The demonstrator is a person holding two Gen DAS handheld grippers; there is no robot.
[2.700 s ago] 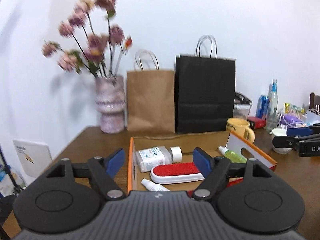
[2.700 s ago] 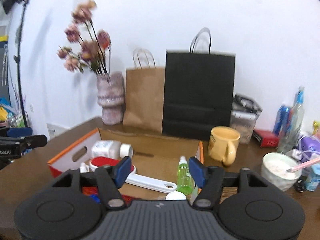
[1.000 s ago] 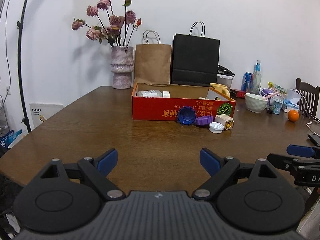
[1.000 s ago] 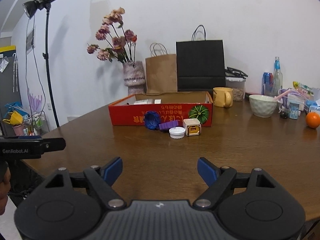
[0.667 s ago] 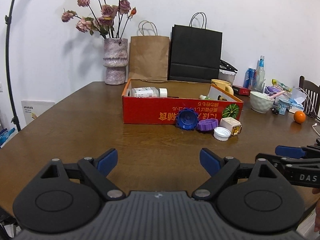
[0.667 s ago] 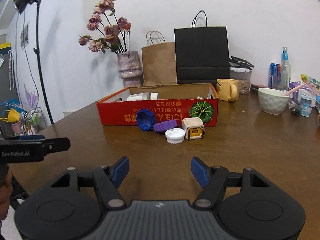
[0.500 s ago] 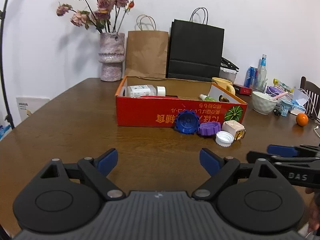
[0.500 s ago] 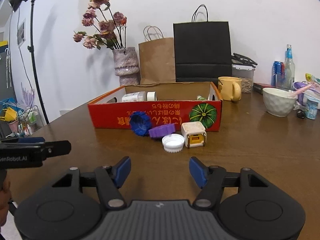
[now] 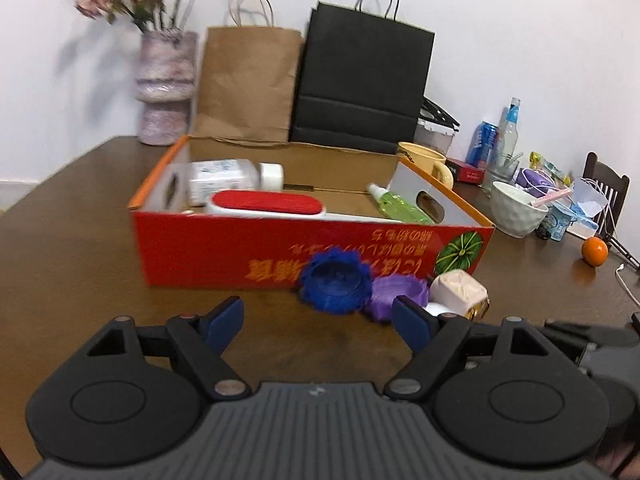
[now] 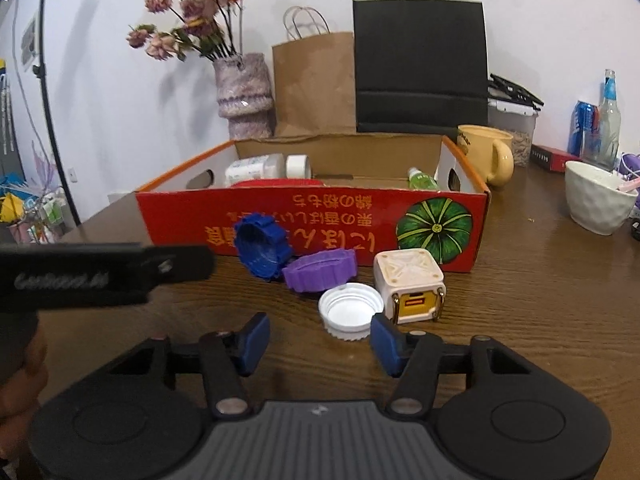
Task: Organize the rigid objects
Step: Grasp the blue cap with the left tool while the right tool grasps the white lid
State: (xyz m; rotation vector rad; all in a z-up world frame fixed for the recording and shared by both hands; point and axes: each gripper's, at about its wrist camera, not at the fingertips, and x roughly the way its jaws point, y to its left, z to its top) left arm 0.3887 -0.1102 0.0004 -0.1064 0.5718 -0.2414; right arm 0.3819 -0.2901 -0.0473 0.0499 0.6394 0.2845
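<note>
Red cardboard box (image 10: 312,220) on the counter (image 10: 540,300); before it, blue lid (image 10: 262,250), purple lid (image 10: 320,270), white cap (image 10: 351,315), cube charger (image 10: 408,284) (all touching or nearly). Your left hand-held gripper (image 9: 318,320) and right hand-held gripper (image 10: 320,342) both gape wide, holding nothing.

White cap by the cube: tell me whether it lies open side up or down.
Open side up: the white cap shows its hollow inside and ribbed rim, resting on the table.
</note>
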